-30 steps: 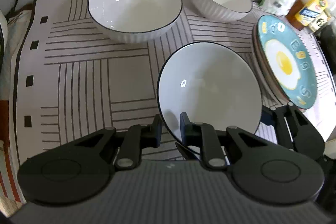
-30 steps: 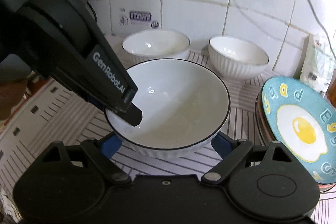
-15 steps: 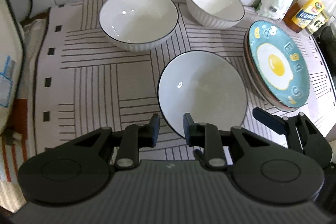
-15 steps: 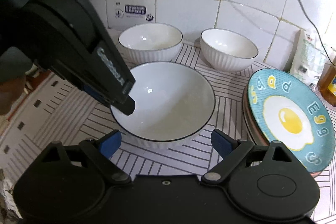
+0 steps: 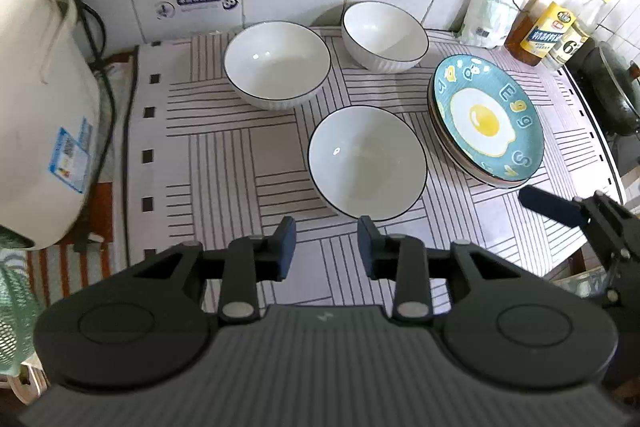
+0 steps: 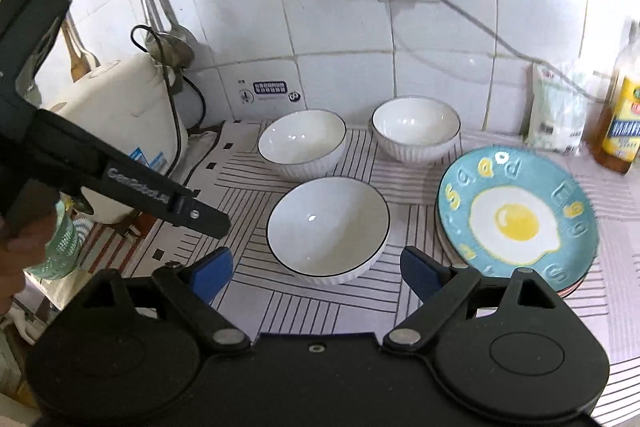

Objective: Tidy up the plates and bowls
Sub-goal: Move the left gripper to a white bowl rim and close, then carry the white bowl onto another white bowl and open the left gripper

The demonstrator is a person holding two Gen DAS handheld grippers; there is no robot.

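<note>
both grippers, left [image 5: 326, 241] and right [image 6: 316, 269], gape empty near the striped mat's [image 5: 208, 163] front edge. the nearest bowl [image 5: 367, 163] sits mid-mat beside the egg plates [image 5: 490, 119]; stacking the bowls looks next, needing a rim grasp.

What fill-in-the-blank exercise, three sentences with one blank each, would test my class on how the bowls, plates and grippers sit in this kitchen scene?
1. The number of white bowls on the striped cloth is ____.
2. The top plate of the stack shows a fried ____.
3. The fingers of the left gripper and the right gripper are open, and neither holds the nearest bowl; both are ____.

Missing words: three; egg; empty
</note>
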